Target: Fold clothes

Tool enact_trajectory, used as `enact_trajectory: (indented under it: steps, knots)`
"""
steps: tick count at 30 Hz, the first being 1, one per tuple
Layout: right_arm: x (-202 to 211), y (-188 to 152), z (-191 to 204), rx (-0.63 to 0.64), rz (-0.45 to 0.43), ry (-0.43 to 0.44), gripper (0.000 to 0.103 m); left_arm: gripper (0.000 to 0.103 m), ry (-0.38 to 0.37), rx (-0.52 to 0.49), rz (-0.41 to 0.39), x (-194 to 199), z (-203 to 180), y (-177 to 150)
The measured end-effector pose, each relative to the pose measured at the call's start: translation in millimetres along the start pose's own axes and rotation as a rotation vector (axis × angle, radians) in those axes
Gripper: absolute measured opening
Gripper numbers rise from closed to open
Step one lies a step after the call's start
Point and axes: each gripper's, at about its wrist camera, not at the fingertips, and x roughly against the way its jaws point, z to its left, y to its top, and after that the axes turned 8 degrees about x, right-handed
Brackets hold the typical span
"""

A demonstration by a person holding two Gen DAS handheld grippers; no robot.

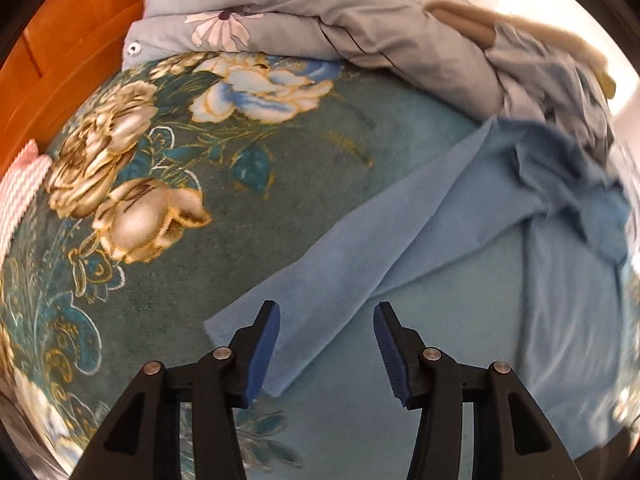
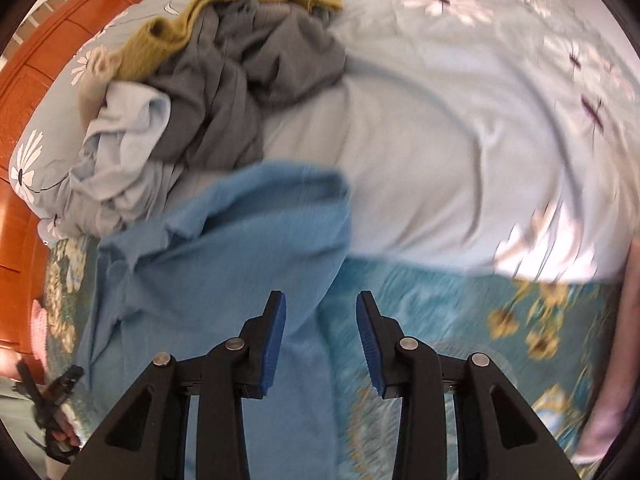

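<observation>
Grippers — left (image 1: 326,350), right (image 2: 322,340) — agape over blue garment (image 2: 224,248).

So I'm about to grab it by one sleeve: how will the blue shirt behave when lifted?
The blue shirt will probably drape limply: it already lies creased and bunched on the floral blanket. It looks thin, so likely light. The sleeve under the open left tongs may lift first, with the body trailing.

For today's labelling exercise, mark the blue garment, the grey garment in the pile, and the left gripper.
blue garment (image 1: 400,240): left wrist view, on its long sleeve.
grey garment (image 2: 256,76): right wrist view, on its crumpled middle.
left gripper (image 1: 326,354): left wrist view, midway between the open fingertips.
</observation>
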Motion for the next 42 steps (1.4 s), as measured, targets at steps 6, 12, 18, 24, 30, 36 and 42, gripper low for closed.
enact_trajectory:
  steps: [6, 12, 18, 24, 30, 36, 42]
  knots:
    - [21.1, -14.2, 11.1, 0.016, 0.008, 0.011, 0.038, 0.052, 0.032, -0.161, 0.053, -19.4, -1.1, -7.1]
    - [18.1, -7.7, 14.7, 0.019, 0.009, -0.002, 0.038, 0.005, -0.016, -0.174, 0.046, -11.3, 21.0, -3.6]
    - [14.2, -5.7, 7.4, 0.002, -0.004, 0.017, 0.038, 0.004, -0.410, 0.025, -0.008, 45.1, 38.1, 25.6]
    - [13.4, -14.2, -5.7, -0.034, -0.014, 0.070, 0.038, 0.004, -0.844, 0.122, -0.009, 87.4, -30.4, 59.6]
    - [31.0, -25.0, -25.3, -0.061, -0.050, 0.121, 0.038, 0.005, -1.254, 0.098, 0.174, 67.1, -168.2, 67.1]
    - [39.0, -35.4, -42.3, -0.094, -0.091, 0.207, 0.038, 0.005, -1.302, 0.131, 0.373, -4.2, -285.0, 50.6]
    - [23.6, -40.8, -42.1, -0.103, -0.081, 0.240, 0.038, 0.036, -1.097, 0.138, 0.487, -65.9, -327.7, 29.2]
